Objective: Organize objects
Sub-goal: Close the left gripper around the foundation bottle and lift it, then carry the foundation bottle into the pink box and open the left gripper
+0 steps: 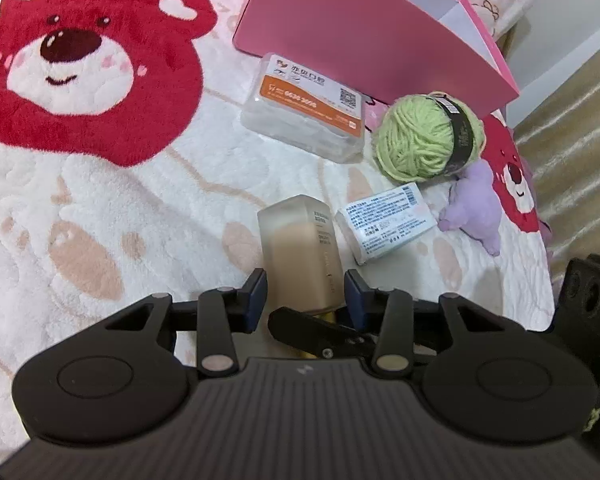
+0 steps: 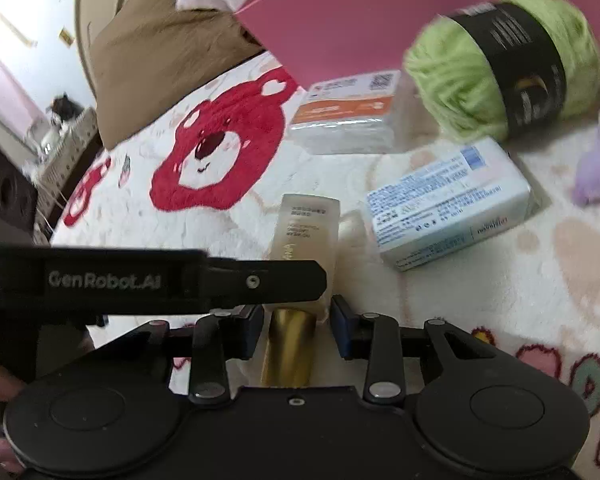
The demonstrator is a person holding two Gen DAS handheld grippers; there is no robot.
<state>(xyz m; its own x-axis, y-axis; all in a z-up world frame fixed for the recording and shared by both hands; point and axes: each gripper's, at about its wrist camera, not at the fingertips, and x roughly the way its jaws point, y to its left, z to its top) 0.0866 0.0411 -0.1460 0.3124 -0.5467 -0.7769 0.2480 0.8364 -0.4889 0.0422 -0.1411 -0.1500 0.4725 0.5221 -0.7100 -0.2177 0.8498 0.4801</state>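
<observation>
My left gripper grasps the body of the frosted bottle, and my right gripper clenches its gold cap. The bottle lies on the bear-print blanket, toward its right edge, near the blue-labelled packet, green yarn ball and pink box.

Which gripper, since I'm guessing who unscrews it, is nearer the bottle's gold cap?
Right. The right gripper straddles the gold cap, fingers on either side; the left gripper holds the bottle farther along, on its frosted body.
</observation>
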